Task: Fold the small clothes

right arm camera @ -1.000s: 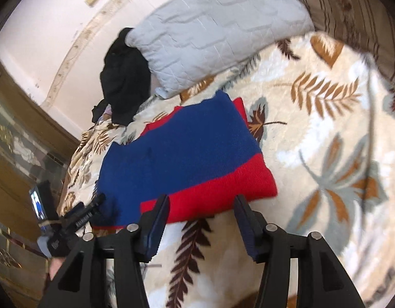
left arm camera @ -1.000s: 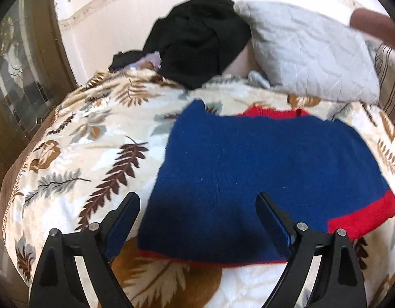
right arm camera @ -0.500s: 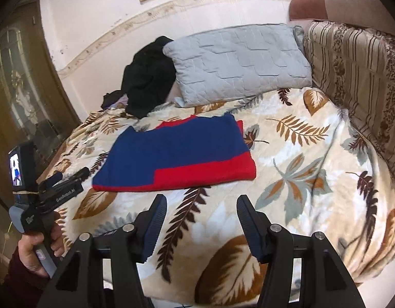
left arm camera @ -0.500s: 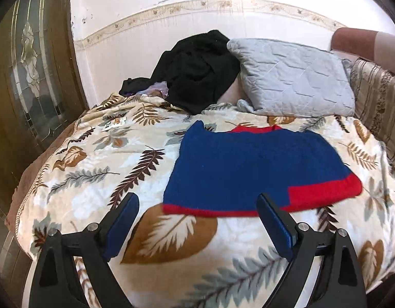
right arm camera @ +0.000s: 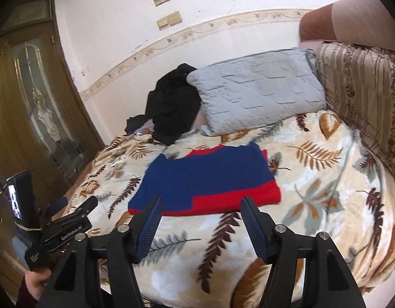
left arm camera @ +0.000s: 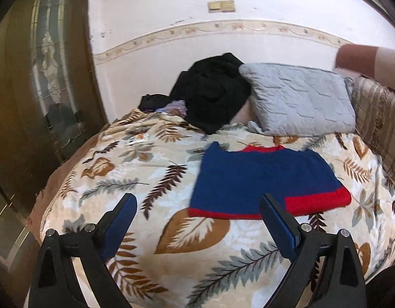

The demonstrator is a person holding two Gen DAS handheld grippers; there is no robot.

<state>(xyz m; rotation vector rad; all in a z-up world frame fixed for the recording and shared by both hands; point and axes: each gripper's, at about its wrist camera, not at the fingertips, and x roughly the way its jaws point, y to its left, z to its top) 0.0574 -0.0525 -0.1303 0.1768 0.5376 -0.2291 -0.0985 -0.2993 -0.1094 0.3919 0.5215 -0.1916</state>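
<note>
A folded blue sweater with red trim (left arm camera: 264,179) (right arm camera: 210,179) lies flat on the leaf-patterned bedspread (left arm camera: 135,169) (right arm camera: 325,179). My left gripper (left arm camera: 197,202) hangs above the bed's near side, short of the sweater, open with nothing between its blue pads. My right gripper (right arm camera: 200,205) also hovers back from the sweater's red hem; its jaws are opening and hold nothing. The left gripper's black body (right arm camera: 64,228), held by a hand, shows at the lower left of the right wrist view.
A grey quilted pillow (left arm camera: 300,100) (right arm camera: 256,92) and a heap of black clothes (left arm camera: 212,89) (right arm camera: 174,105) lie at the bed's far end by the wall. A striped cushion (right arm camera: 364,82) lines the right side. A wooden door (left arm camera: 40,82) stands left.
Both grippers have pulled back and risen away from the sweater, which stays folded on the bed. The right gripper's jaws stand a little wider. More of the wall and room shows.
</note>
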